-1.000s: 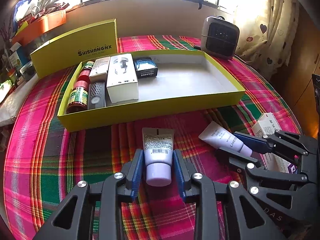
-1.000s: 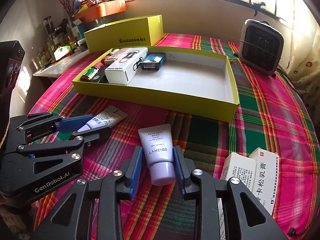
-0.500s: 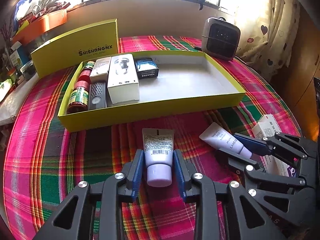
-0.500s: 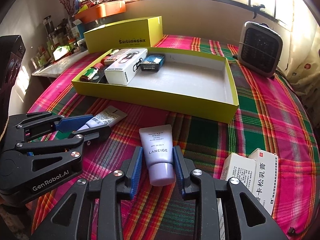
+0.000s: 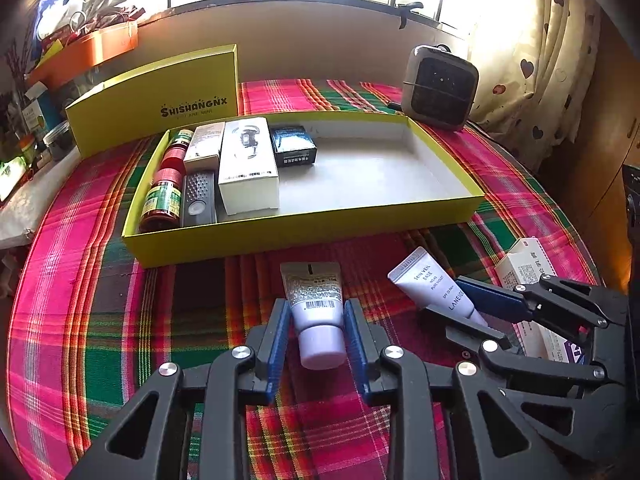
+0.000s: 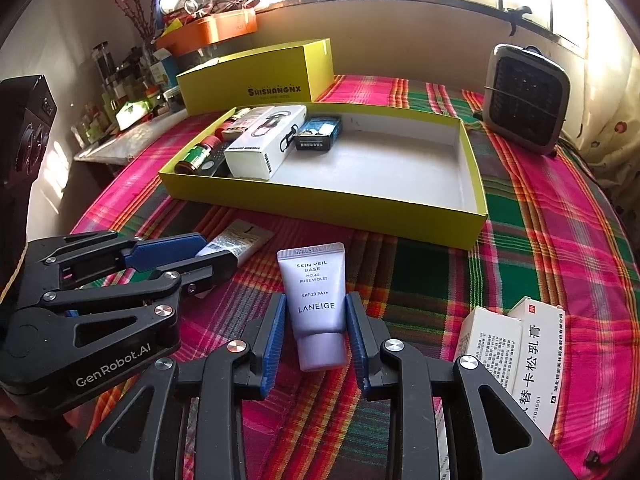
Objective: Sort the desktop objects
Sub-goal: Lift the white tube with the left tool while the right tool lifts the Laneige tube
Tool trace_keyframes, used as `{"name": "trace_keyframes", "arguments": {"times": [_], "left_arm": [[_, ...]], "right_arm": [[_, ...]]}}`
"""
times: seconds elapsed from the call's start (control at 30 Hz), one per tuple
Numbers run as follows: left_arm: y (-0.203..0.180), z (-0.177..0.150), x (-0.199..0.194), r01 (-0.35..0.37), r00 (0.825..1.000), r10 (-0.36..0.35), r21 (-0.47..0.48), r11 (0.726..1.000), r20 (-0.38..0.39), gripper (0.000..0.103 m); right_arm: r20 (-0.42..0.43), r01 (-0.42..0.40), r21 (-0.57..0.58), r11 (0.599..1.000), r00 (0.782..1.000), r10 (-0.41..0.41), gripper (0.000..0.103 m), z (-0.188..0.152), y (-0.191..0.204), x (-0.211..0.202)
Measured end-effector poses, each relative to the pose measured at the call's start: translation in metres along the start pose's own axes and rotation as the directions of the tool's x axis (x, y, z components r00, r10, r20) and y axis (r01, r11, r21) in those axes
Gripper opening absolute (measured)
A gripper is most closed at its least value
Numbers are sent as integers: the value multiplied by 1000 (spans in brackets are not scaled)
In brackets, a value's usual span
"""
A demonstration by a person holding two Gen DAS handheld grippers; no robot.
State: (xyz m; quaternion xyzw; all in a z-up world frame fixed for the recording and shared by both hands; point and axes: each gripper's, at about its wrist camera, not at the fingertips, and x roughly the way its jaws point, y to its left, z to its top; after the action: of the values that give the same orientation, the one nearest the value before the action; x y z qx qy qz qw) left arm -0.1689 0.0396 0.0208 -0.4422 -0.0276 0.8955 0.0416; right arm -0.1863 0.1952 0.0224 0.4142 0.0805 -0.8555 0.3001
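Observation:
A lilac tube with a barcode label lies on the plaid tablecloth, cap toward me. My left gripper is shut on its lower body, with both blue pads touching it. A lilac LANEIGE tube lies to its right. My right gripper is shut on that tube just above the cap. Each gripper shows in the other's view: the left gripper and the right gripper. Beyond both tubes sits the open yellow box, with bottles, cartons and a remote packed at its left end.
The right half of the yellow box holds nothing. Its lid stands behind at the left. A small grey heater sits at the back right. Two white medicine cartons lie right of my right gripper.
Both pairs of fingers have narrowed a little onto their tubes. Both tubes remain on the cloth where they were.

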Motion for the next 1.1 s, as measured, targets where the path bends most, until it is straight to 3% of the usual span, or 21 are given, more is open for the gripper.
{"name": "trace_keyframes", "arguments": {"times": [0.57, 1.1], "left_arm": [[-3, -2, 9, -24, 1000, 25, 31, 999, -17, 30], [-6, 10, -16, -4, 999, 3, 28, 1000, 52, 29]], "right_arm": [[-12, 14, 12, 1000, 1000, -14, 31, -2, -2, 2], [26, 3, 14, 1000, 1000, -3, 31, 1, -1, -11]]}}
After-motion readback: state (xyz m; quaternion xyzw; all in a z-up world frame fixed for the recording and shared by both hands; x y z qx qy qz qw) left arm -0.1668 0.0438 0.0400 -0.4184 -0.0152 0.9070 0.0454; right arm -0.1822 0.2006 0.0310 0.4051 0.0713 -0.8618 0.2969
